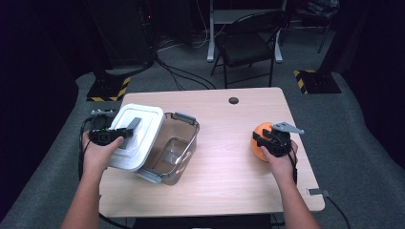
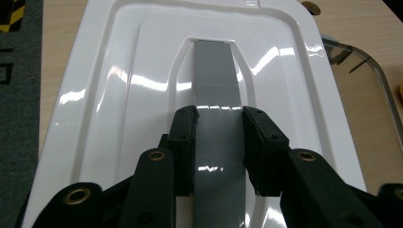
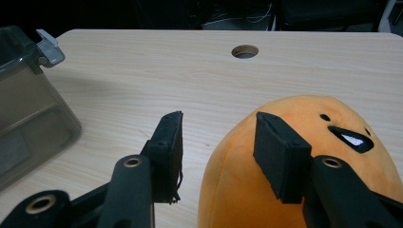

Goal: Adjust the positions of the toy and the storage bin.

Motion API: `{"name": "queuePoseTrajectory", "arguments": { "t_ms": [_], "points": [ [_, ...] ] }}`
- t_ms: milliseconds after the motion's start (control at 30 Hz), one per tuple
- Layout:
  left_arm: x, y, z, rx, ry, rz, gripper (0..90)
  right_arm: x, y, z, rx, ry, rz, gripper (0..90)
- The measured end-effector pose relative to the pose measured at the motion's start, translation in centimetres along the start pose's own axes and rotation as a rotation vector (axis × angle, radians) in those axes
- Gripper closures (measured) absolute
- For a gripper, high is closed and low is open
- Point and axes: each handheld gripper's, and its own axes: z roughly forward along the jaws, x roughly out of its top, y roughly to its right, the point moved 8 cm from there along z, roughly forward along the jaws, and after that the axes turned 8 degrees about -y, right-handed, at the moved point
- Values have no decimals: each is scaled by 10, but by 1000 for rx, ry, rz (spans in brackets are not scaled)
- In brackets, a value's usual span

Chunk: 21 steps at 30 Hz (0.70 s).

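Observation:
A white lid (image 1: 143, 117) with a grey handle strip (image 2: 216, 71) hangs tilted over the left rim of a clear grey container (image 1: 184, 143). My left gripper (image 1: 131, 130) is shut on that handle, and in the left gripper view its pads (image 2: 187, 137) press on both sides of the strip. At the table's right sits an orange plush toy (image 1: 259, 138) with a small face. My right gripper (image 1: 267, 138) is at the toy, open. In the right gripper view one jaw lies against the plush (image 3: 228, 180) while the other stands free over the wood.
The container (image 3: 28, 109) has a grey latch clip (image 3: 47, 47) at its end. A round cable hole (image 1: 233, 100) sits near the table's far edge. A folding chair (image 1: 248, 47) and striped stand bases (image 1: 313, 81) are on the floor beyond.

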Motion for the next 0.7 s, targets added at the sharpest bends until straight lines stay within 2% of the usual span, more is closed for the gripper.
{"name": "queuePoseTrajectory", "arguments": {
  "t_ms": [267, 367, 700],
  "points": [
    [-3, -15, -6, 7, 16, -37, 662, -1, 0, 1, -1, -3, -2, 522],
    [-3, -19, -8, 11, 21, -39, 662, -1, 0, 1, 0, -3, 0, 522],
    [-7, -42, -15, 35, 23, -68, 662, -1, 0, 2, 1, -2, 0, 522]
  ]
}}
